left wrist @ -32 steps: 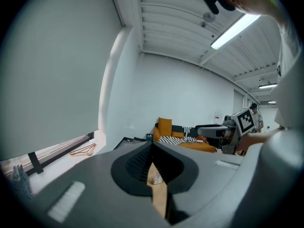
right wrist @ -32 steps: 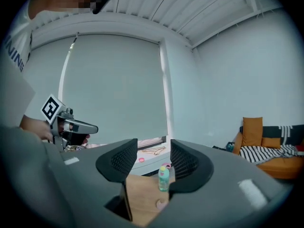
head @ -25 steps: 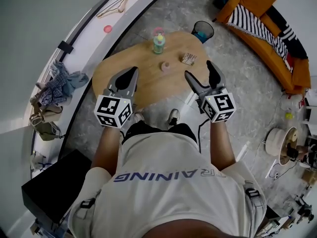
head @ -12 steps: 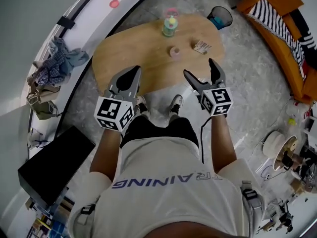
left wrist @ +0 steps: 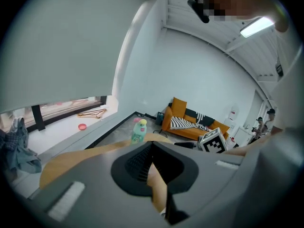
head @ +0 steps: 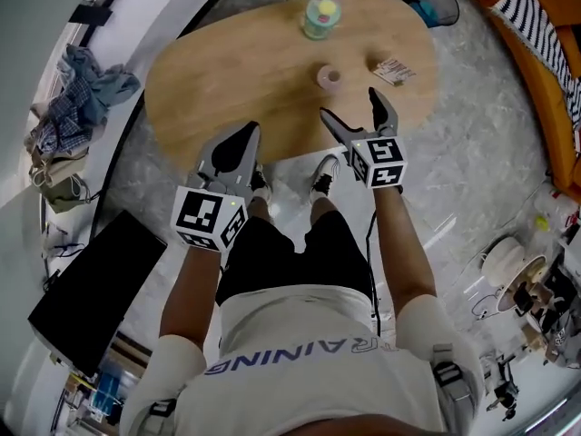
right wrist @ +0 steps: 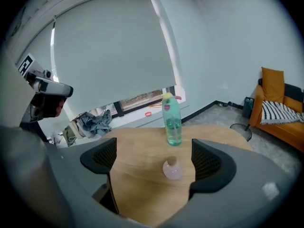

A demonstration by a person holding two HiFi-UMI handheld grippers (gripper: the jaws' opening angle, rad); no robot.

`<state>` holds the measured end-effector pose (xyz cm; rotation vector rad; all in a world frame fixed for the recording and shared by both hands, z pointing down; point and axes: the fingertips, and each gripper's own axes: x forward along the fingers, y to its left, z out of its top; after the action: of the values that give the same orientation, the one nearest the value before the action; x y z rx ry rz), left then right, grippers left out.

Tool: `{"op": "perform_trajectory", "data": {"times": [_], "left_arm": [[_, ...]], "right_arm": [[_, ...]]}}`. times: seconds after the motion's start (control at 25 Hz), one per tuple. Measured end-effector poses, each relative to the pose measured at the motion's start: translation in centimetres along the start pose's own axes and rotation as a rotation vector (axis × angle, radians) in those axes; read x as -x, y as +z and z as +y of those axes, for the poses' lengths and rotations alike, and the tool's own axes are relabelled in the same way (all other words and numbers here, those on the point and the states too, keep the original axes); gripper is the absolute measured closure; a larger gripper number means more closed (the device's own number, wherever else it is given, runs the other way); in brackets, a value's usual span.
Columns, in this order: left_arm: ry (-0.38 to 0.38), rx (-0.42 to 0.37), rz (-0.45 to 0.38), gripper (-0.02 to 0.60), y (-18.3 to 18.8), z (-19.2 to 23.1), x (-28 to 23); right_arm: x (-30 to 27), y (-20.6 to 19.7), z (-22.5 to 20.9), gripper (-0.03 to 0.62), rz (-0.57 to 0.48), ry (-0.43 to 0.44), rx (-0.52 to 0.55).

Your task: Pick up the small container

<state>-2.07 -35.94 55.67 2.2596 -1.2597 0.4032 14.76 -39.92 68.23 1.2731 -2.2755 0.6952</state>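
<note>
The small container [head: 329, 77], a pale pink round pot, stands on the oval wooden table [head: 227, 71], short of a green bottle [head: 322, 12]. My right gripper [head: 354, 107] hovers over the table's near edge, just short of the container. Its jaws are opening and stand wide, with nothing between them. In the right gripper view the container [right wrist: 172, 168] sits ahead of the right gripper [right wrist: 154, 163], untouched, with the bottle [right wrist: 172, 120] behind it. My left gripper [head: 243, 139] is shut and empty at the table's near edge. The left gripper [left wrist: 152, 148] faces the bottle [left wrist: 138, 130].
A small printed packet [head: 392, 69] lies on the table to the right of the container. A dark wire bin [head: 434, 3] and an orange sofa [head: 545, 34] stand beyond the table's right end. Clothes [head: 77, 80] lie on the sill at left. A black box [head: 100, 289] sits on the floor.
Both grippers have come forward to the table. The right gripper has closed in on the small container, and its jaws have spread wider. The left gripper stays shut.
</note>
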Motion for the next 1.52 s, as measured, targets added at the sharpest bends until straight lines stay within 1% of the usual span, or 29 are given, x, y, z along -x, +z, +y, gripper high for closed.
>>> {"op": "perform_trajectory", "data": {"times": [0.12,0.28,0.48,0.56,0.72,0.88,1.04,1.08,1.12,1.16,1.28,1.4,1.52], "left_arm": [[0.014,0.009,0.01,0.583,-2.0,1.0,-2.4],[0.02,0.021,0.041,0.583,-4.5,2.0,-4.3],[0.033,0.035,0.072,0.583,-7.5,3.4,-5.5],[0.037,0.031,0.079,0.583,-8.2,3.8,-5.8],[0.052,0.037,0.079,0.583,-9.1,4.6,-6.0],[0.069,0.057,0.059,0.583,-9.1,5.1,-6.3],[0.065,0.065,0.052,0.583,-9.0,5.2,-6.8],[0.064,0.067,0.051,0.583,-9.0,5.3,-6.9],[0.063,0.068,0.049,0.583,-9.0,5.5,-6.9],[0.065,0.068,0.048,0.583,-9.1,5.6,-6.9],[0.07,0.073,0.047,0.583,-9.1,5.6,-6.8],[0.069,0.076,0.049,0.583,-8.6,5.2,-6.4],[0.066,0.07,0.045,0.583,-7.7,4.5,-5.7]], "right_arm": [[-3.9,-3.4,-1.2,0.083,0.035,0.012,-0.021],[-8.5,-7.2,-3.0,0.079,0.086,0.006,-0.014],[-14.0,-11.0,-5.5,0.077,0.136,-0.03,0.004],[-15.9,-11.9,-6.3,0.074,0.146,-0.035,0.011],[-18.3,-12.0,-6.8,0.074,0.132,-0.028,0.058],[-19.6,-12.3,-6.7,0.077,0.133,-0.022,0.091],[-20.4,-13.1,-6.5,0.106,0.145,-0.042,0.149],[-20.5,-13.2,-6.5,0.122,0.145,-0.054,0.169],[-20.5,-13.3,-6.4,0.16,0.145,-0.065,0.188],[-20.6,-13.3,-6.4,0.168,0.145,-0.073,0.202],[-20.6,-13.3,-6.3,0.171,0.149,-0.073,0.2],[-19.6,-13.4,-5.8,0.171,0.158,-0.038,0.179],[-17.5,-11.9,-4.5,0.169,0.118,-0.009,0.153]]}}
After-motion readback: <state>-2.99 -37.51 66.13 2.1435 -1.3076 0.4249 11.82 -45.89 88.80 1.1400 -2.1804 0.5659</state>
